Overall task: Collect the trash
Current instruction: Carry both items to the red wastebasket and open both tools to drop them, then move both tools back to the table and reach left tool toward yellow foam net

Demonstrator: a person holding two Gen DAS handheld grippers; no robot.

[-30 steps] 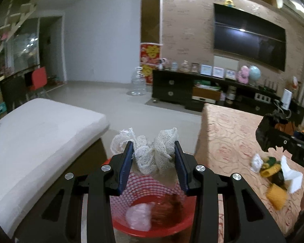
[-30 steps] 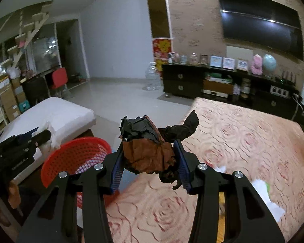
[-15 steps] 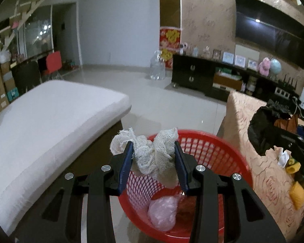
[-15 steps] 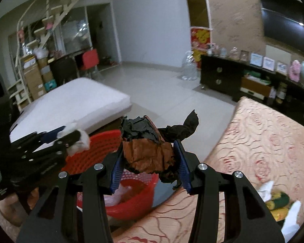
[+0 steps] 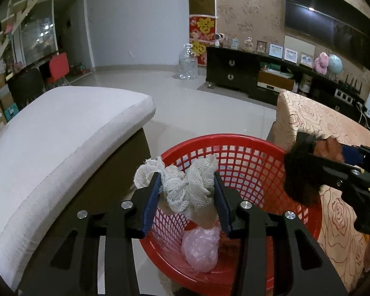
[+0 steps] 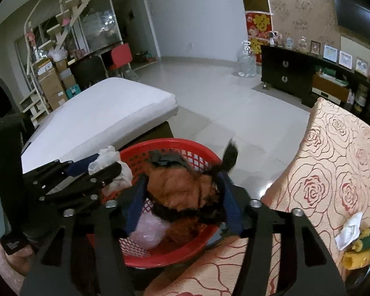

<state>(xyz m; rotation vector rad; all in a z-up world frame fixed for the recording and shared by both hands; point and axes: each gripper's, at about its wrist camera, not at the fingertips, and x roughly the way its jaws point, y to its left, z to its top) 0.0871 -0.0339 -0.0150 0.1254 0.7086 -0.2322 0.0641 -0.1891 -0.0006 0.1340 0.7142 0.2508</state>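
Over the red basket [image 5: 234, 153] at lower centre, I open my left gripper [image 5: 187, 197] and right gripper [image 6: 182, 197], jaws widening, so netting [image 5: 182, 185] and crumpled paper [image 6: 180, 190] drop in.

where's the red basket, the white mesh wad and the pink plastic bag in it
red basket [image 5: 234, 139], left wrist view, far rim
white mesh wad [image 5: 185, 187], left wrist view, middle of the wad
pink plastic bag [image 5: 201, 249], left wrist view, its bulging middle

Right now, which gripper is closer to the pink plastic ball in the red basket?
Left, though it's close. The left gripper, opening around white mesh, hangs right above the pink plastic ball in the red basket. The right gripper, opening around brown-and-black trash, is over the basket's side.
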